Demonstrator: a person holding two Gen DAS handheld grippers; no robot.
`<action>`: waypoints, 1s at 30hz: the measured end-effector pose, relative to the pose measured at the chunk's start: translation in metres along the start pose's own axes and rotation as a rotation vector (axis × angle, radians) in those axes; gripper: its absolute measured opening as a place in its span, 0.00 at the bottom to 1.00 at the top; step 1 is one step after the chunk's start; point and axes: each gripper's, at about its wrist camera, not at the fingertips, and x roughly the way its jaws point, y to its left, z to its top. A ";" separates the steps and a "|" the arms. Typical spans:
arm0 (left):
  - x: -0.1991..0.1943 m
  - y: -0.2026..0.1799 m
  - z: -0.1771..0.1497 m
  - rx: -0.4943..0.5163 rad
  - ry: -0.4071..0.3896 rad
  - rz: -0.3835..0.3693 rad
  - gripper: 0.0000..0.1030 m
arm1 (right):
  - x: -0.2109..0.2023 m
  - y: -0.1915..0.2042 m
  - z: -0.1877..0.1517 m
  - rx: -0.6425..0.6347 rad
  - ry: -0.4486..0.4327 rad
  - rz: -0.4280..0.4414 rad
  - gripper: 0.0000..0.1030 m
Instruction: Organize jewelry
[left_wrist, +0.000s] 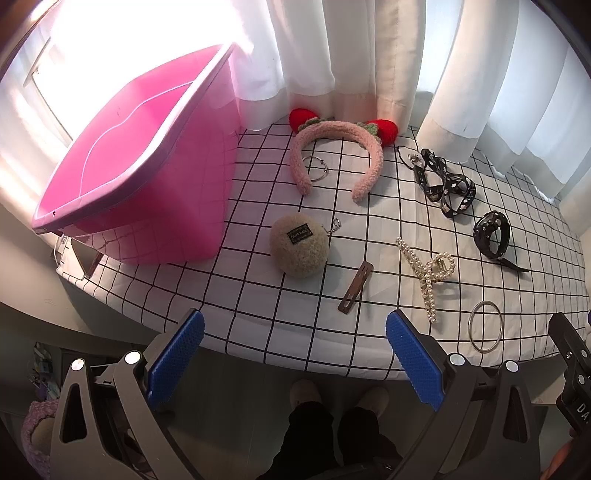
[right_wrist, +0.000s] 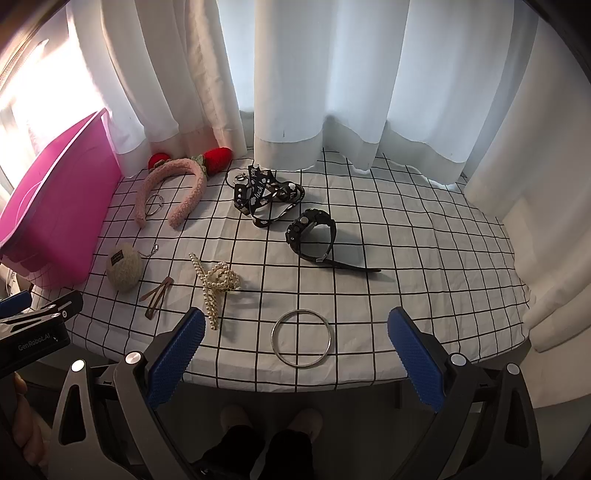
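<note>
Two grippers sat at the near edge of the checked tablecloth (right_wrist: 406, 236), both spread wide and empty: left gripper (left_wrist: 295, 354) short of the brown hair clip (left_wrist: 355, 287), right gripper (right_wrist: 295, 354) straddling the view of the silver bangle (right_wrist: 301, 338) without touching it. Taking the pink bin (left_wrist: 140, 162) as landmark: fuzzy beige pouch (left_wrist: 299, 245) lay just beside its near right corner, the hair clip a bit further right and nearer the edge, then the pearl claw clip (left_wrist: 428, 273), then the bangle farthest along the near edge. Pink strawberry headband (left_wrist: 332, 155) lay right of the bin by the white curtain (right_wrist: 332, 74), with a small key ring (left_wrist: 316, 168) inside its arc. Black printed lanyard (right_wrist: 267, 195) lay further right, black watch (right_wrist: 314, 236) beyond that, well apart from the bin. Left view alone showed the bin's interior, nothing visible in it, though glare washed out the far part. Right view showed only the bin's outer wall but gave the watch strap, the lanyard print and the right half of the cloth clearly. Each view caught the other gripper's body at its frame edge.
</note>
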 end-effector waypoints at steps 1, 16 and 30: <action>0.000 -0.001 -0.001 0.001 0.002 -0.001 0.94 | 0.000 0.000 -0.001 0.001 0.001 0.000 0.92; 0.014 -0.018 -0.007 0.035 0.041 -0.018 0.94 | 0.013 -0.016 -0.012 0.029 0.044 -0.003 0.92; 0.052 -0.040 -0.017 0.052 0.076 -0.055 0.94 | 0.056 -0.033 -0.034 0.047 0.117 0.006 0.92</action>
